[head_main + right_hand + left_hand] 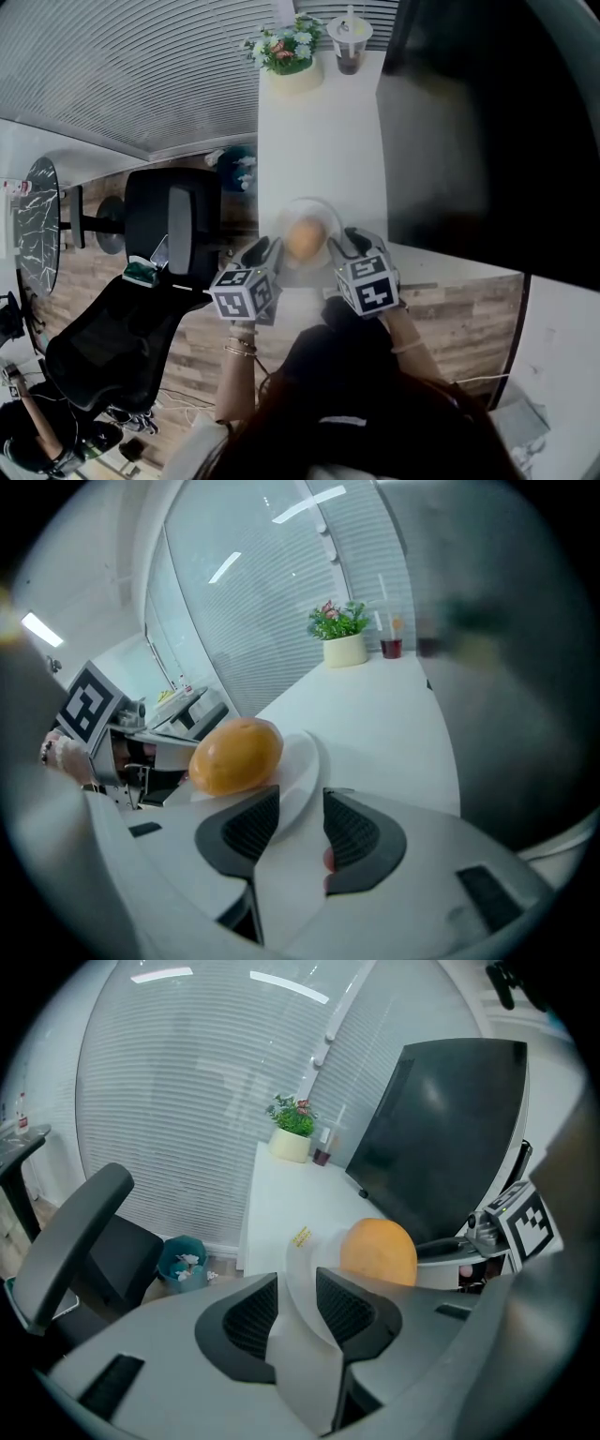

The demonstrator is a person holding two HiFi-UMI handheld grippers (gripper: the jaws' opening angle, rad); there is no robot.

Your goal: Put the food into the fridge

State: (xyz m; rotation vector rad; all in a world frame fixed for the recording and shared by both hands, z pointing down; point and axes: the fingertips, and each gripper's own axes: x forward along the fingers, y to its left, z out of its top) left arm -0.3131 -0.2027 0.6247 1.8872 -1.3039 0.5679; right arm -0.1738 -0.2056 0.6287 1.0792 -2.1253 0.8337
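Left tongs [292, 1288], right tongs [300, 804] pinch plate [302, 759] rim; bun [235, 755] between.

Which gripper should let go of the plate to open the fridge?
Right, probably: the right gripper grips the round white plate on the side nearest the black fridge; the left gripper holds the opposite rim.

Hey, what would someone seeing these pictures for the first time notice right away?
First, the round orange food on a white plate at the centre, with the left gripper and right gripper each clamped on its rim, one on either side. Next, the long white counter beyond it, with a potted plant and a drink cup at its far end, and a big dark panel on its right.
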